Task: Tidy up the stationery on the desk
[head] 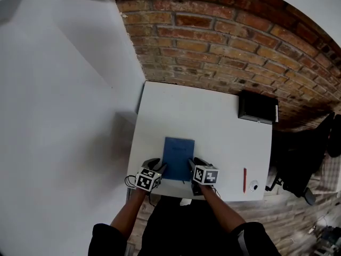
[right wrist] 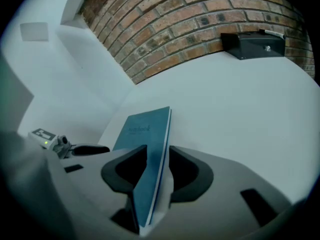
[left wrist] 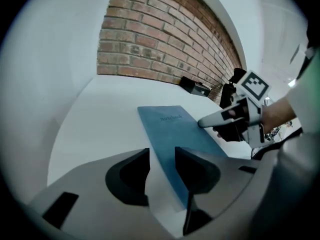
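We gripped the blue notebook (head: 178, 154) by its near end over the white table (head: 213, 116), left tongs (head: 160, 167) and right tongs (head: 191, 163) each closed on one edge.

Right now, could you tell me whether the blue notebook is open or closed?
Closed: the blue notebook shows only its titled cover, with page edges lying together.
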Demonstrator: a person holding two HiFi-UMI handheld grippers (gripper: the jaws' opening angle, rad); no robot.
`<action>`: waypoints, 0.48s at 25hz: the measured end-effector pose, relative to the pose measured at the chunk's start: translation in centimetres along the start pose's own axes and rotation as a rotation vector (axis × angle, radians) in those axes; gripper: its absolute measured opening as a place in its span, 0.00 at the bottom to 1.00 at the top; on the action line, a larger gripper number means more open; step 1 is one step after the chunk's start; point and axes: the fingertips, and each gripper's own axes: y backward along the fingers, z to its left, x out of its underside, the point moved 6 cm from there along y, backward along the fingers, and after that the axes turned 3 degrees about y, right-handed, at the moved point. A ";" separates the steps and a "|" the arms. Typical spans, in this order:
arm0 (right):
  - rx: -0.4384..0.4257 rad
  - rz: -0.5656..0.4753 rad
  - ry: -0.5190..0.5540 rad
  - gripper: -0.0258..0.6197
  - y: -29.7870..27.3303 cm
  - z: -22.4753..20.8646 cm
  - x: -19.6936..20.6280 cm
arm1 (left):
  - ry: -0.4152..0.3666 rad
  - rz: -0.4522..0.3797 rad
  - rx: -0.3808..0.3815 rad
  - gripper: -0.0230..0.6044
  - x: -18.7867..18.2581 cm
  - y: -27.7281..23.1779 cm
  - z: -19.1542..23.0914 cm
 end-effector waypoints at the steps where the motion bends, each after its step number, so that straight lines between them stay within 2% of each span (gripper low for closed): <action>1: -0.003 0.002 -0.010 0.27 0.1 0.1 0.6 | 0.016 0.001 0.000 0.31 -0.2 -0.3 0.2; 4: -0.027 0.007 -0.043 0.27 0.4 0.3 1.7 | 0.036 0.014 0.015 0.31 -0.7 -1.1 0.0; 8: -0.047 0.045 -0.055 0.23 0.4 0.6 2.3 | 0.045 0.021 -0.002 0.31 -0.8 -1.4 -0.3; 10: -0.048 0.063 -0.058 0.17 0.5 0.5 2.3 | 0.062 0.006 -0.007 0.28 -0.8 -1.4 0.0; 12: -0.059 0.075 -0.042 0.15 0.5 0.6 2.4 | 0.073 0.000 -0.014 0.27 -1.0 -1.4 0.3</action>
